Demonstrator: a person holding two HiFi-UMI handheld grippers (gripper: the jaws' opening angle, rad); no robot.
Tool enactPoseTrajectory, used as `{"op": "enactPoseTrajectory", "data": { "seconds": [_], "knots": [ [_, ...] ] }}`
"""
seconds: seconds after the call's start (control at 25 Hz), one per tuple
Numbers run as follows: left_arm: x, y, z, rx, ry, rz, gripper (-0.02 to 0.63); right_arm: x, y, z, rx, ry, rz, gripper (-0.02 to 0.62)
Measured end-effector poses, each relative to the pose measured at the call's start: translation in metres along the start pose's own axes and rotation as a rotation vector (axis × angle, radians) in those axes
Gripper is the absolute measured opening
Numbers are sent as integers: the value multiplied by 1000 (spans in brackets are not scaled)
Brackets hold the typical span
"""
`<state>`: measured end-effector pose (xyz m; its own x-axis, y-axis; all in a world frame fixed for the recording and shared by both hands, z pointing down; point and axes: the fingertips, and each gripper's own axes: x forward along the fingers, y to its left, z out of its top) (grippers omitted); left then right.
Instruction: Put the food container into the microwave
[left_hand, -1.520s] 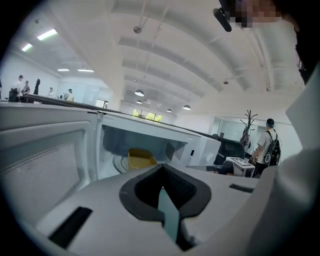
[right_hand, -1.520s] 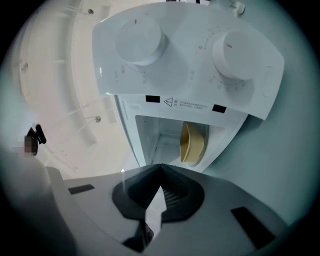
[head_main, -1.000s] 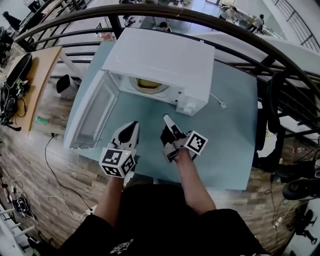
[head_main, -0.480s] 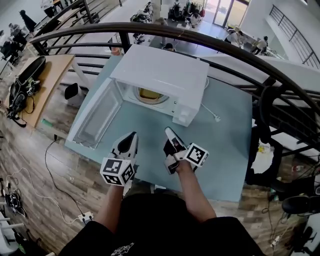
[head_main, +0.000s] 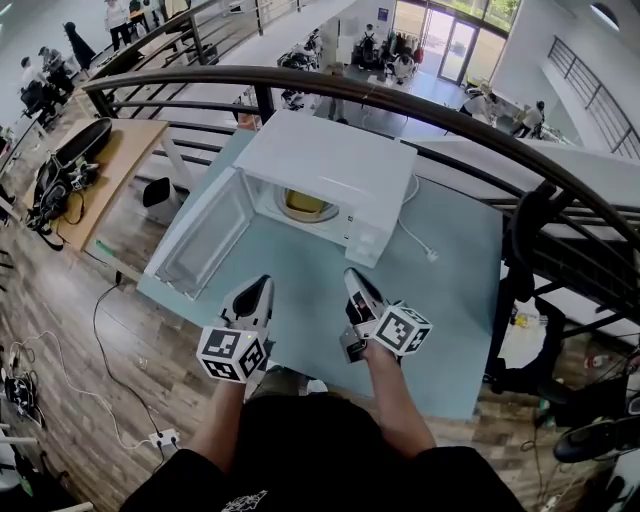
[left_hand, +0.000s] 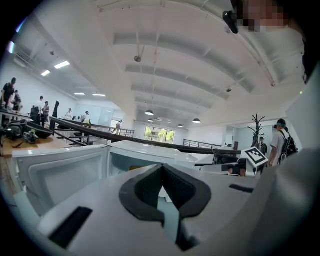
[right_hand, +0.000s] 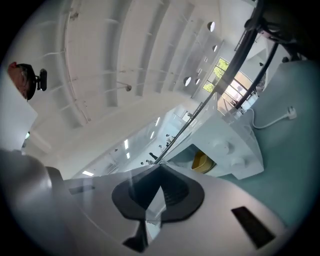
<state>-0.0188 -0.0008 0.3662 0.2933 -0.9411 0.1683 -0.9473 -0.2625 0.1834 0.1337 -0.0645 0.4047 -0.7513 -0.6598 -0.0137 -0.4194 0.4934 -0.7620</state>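
The white microwave (head_main: 335, 160) stands at the back of the teal table (head_main: 450, 300), with its door (head_main: 205, 235) swung open to the left. A yellow food container (head_main: 305, 205) sits inside the cavity; it also shows as a yellow container (right_hand: 201, 161) in the right gripper view and as a sliver of container (left_hand: 135, 168) in the left gripper view. My left gripper (head_main: 262, 285) and right gripper (head_main: 355, 277) hover side by side over the table's front part, pointing at the microwave. Both are shut with nothing between them: left gripper (left_hand: 161, 167), right gripper (right_hand: 161, 167).
The microwave's cable and plug (head_main: 432, 257) lie on the table to its right. A dark curved railing (head_main: 420, 105) runs behind the table. A wooden desk (head_main: 100, 160) with bags stands far left. Cables trail on the wooden floor (head_main: 110, 330).
The head view has tilted up, showing more of the hall. Both grippers stay shut in front of the microwave; the right one has drifted slightly right.
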Motion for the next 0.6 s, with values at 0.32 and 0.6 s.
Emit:
{"op": "enactPoseTrajectory", "data": {
  "seconds": [0.32, 0.6],
  "knots": [
    [-18, 5, 16, 13, -34, 18, 8, -19, 35, 29, -189, -36, -12, 6],
    [-35, 15, 37, 40, -68, 9, 8, -28, 70, 40, -427, -32, -47, 6]
  ]
}}
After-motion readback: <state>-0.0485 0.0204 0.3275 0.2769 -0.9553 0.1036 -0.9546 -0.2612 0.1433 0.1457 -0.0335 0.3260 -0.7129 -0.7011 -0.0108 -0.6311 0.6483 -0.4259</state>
